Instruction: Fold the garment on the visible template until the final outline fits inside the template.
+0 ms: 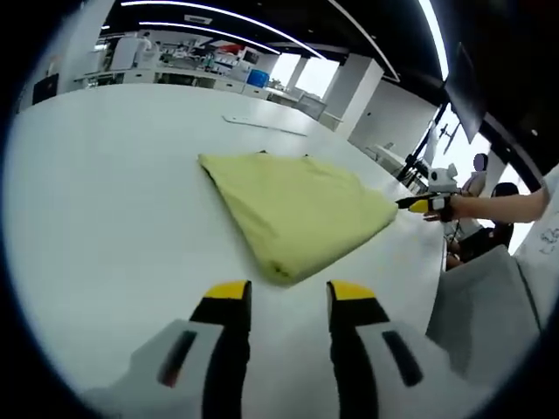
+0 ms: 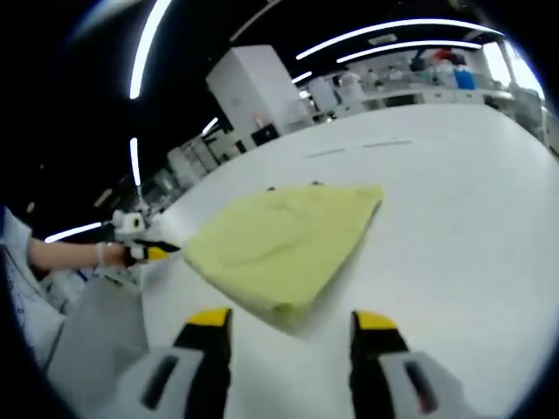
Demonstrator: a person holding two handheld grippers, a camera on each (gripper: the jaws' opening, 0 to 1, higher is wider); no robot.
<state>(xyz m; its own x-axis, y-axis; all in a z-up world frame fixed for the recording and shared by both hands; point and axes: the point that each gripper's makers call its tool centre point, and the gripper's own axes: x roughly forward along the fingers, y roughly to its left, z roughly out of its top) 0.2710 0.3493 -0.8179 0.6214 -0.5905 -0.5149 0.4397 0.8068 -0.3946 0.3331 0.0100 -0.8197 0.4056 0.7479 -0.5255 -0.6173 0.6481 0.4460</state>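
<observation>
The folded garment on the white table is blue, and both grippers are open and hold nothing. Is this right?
Not quite: the garment is yellow-green, not blue, as the left gripper view shows. The rest stands: it lies folded on the white table, and the left gripper and the right gripper are open and hold nothing.

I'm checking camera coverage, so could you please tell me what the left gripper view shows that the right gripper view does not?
Left gripper view: the left gripper, open, and people at the right edge. Right gripper view: the right gripper, open, and a tall white cabinet. Both: the folded yellow garment on the white table, with a hand-held gripper by one corner.
</observation>
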